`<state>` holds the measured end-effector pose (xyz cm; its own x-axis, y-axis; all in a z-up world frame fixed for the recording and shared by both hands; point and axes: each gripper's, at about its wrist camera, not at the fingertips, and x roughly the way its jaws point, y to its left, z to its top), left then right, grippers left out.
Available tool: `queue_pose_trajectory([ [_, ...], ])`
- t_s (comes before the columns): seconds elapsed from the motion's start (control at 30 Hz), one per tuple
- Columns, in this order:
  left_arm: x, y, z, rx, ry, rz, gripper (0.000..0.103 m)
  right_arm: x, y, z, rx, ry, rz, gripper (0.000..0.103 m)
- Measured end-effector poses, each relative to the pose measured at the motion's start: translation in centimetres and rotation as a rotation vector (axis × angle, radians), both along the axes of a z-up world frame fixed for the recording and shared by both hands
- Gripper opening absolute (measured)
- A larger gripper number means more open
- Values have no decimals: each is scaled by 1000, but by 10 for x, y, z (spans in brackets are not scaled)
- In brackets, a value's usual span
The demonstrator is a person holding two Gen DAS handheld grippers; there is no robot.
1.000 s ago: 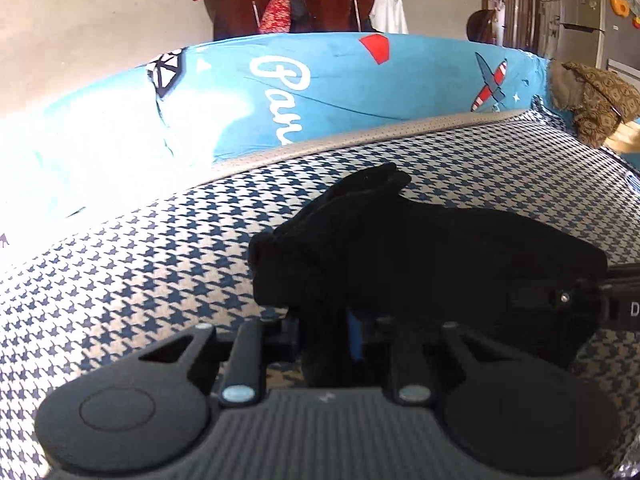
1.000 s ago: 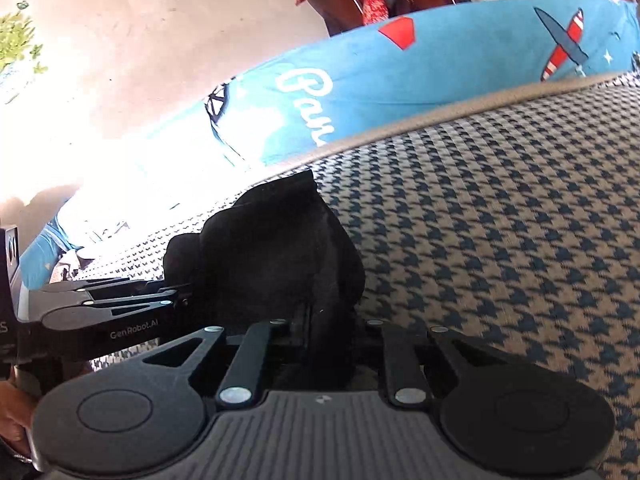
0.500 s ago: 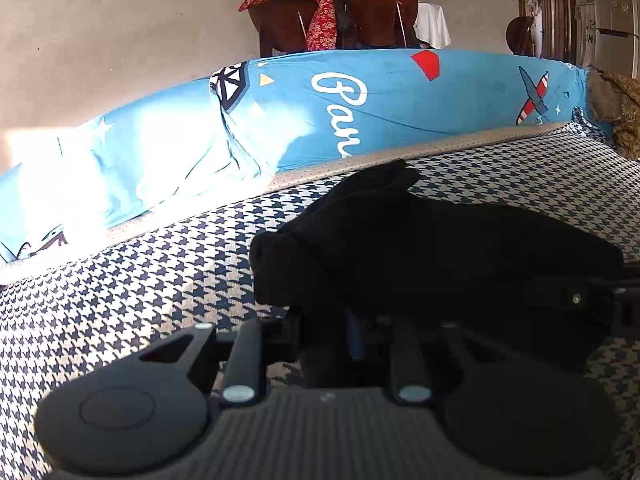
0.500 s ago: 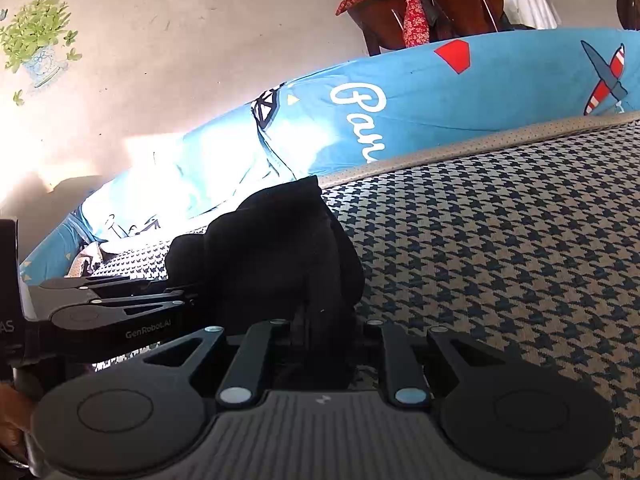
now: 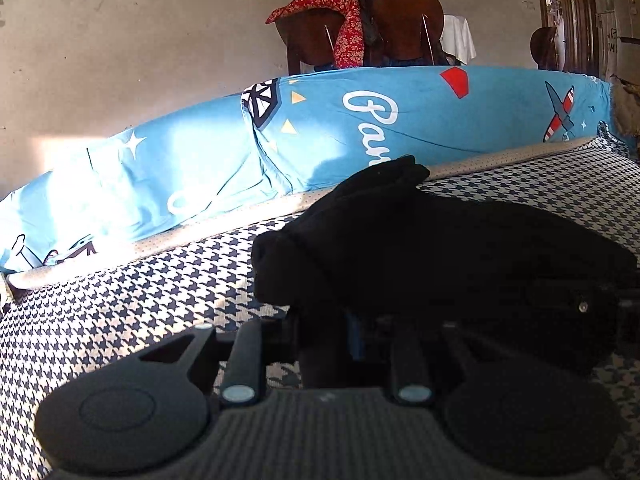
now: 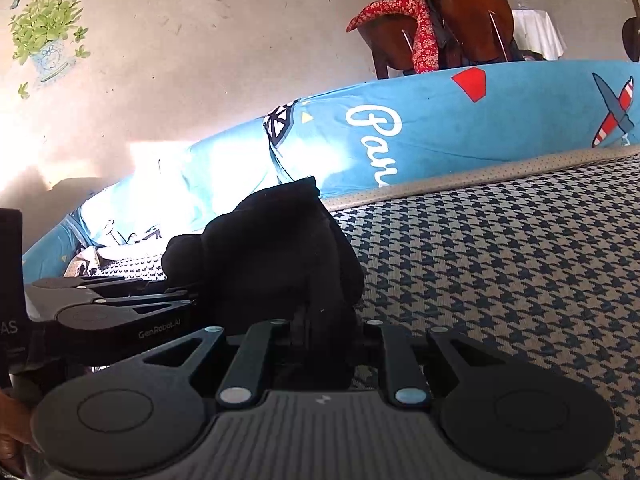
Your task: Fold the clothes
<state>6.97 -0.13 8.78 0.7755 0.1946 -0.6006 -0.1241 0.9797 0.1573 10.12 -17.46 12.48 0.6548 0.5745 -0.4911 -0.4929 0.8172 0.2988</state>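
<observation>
In the left wrist view, more of the wall and the chairs (image 5: pixel 360 28) behind the blue printed bedding (image 5: pixel 360 128) shows than a second ago, and the houndstooth bed cover (image 5: pixel 120 300) sits lower in the picture, so the left tool (image 5: pixel 352 336) seems to have tipped upward or risen, while the black garment (image 5: pixel 420 248) keeps much the same bunched shape in front of it. That suggests the cloth is being lifted or carried as one bundle, not spread out, so I judge the fold is still in progress. The left tool's fingers stand close together with black cloth pinched between them. The right tool's dark body reaches into the garment at the right edge. In the right wrist view the same shift appears: the wall stickers (image 6: pixel 48 36) are now in full view. The right tool (image 6: pixel 320 336) is likewise narrowed on a hanging fold of the garment (image 6: pixel 280 248), which rises as a dark hump just above the bed cover (image 6: pixel 500 260). The left tool (image 6: pixel 120 312) comes in from the left side, touching the same bundle.
</observation>
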Motion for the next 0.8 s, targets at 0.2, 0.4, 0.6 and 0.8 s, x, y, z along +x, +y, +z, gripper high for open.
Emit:
queue_pose_trajectory([
  [0.2, -4, 2, 5, 24, -22, 20, 21, -4, 9, 6, -1, -37, -10, 16],
  [0.4, -4, 5, 7, 29, -30, 34, 21, -5, 13, 6, 0, -46, -12, 16],
  [0.6, -4, 7, 7, 47, -39, 54, 21, -2, 19, 8, 9, -54, -13, 16],
  [0.8, -3, 13, 6, 35, -37, 76, 21, -2, 25, 9, 10, -57, -9, 16],
])
